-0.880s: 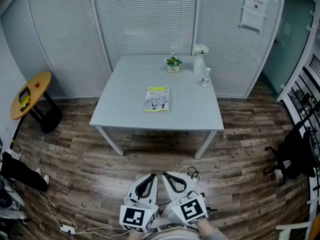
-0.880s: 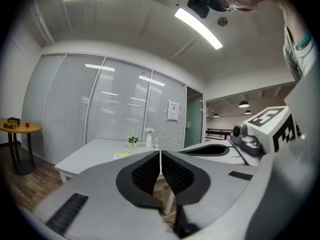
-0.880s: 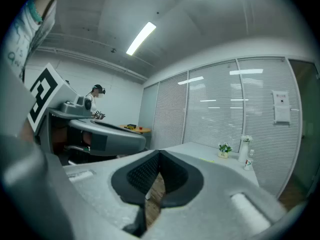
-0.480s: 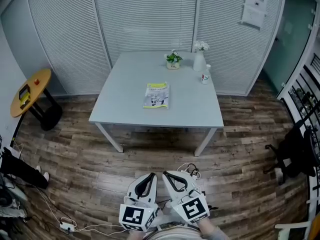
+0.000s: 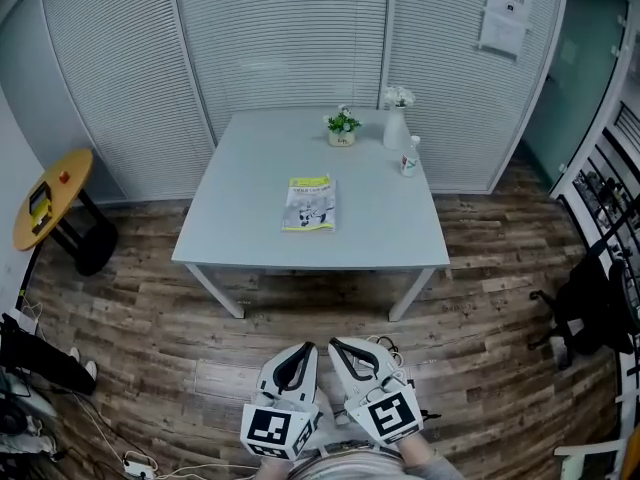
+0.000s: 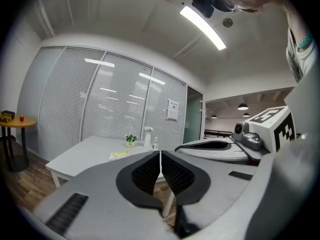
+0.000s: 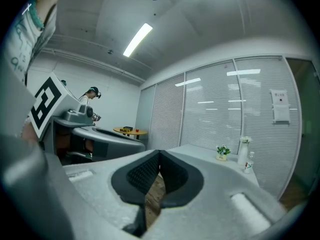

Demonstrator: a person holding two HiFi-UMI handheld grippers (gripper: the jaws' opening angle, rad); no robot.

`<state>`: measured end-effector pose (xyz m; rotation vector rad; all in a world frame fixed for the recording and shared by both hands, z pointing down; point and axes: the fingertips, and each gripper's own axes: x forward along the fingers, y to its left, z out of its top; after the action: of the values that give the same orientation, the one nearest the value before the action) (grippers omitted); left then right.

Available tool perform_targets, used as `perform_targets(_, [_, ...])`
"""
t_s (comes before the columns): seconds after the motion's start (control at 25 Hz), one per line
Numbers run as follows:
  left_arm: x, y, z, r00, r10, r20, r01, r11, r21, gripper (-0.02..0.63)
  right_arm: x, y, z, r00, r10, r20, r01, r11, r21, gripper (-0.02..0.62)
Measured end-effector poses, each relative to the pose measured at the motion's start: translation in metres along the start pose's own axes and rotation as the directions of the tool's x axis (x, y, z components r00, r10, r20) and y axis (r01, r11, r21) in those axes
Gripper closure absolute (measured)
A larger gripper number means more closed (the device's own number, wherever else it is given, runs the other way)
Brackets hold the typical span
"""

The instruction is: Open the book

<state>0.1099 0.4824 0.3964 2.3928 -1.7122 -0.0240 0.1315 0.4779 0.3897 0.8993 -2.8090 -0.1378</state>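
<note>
A closed book (image 5: 311, 204) with a yellow and white cover lies flat near the middle of the pale grey table (image 5: 250, 228). It also shows small and far off as a yellow strip, the book (image 6: 119, 155), in the left gripper view. My left gripper (image 5: 306, 348) and right gripper (image 5: 334, 345) are held side by side low over the wooden floor, well short of the table's near edge. Both have their jaws shut with nothing between them. Left gripper (image 6: 160, 153) tips meet; right gripper (image 7: 159, 153) tips meet too.
At the table's far end stand a small potted plant (image 5: 342, 127), a white vase (image 5: 396, 123) with flowers and a small bottle (image 5: 409, 155). A round yellow side table (image 5: 45, 200) is at the left. White blinds close the back. A black chair (image 5: 590, 313) is at the right.
The view has drifted: the table and book sit slightly lower and nearer in the head view. Both grippers stay shut and side by side.
</note>
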Motion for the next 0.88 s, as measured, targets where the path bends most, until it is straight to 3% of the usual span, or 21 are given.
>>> perform_targets(0.52, [0.112, 0.08, 0.025, 0.992, -0.124, -0.01, 0.124, 0.992, 0.006, 0.598, 0.116, -0.071, 0.013, 0.997, -0.076, -0.011, 0.076, 0.997, -0.018, 0.594])
perform_targets(0.88, [0.15, 0.131, 0.028, 0.986, -0.157, -0.054, 0.157, 0.988, 0.006, 0.598, 0.178, -0.099, 0.007, 0.994, -0.105, -0.024, 0.105, 0.994, -0.007, 0.594])
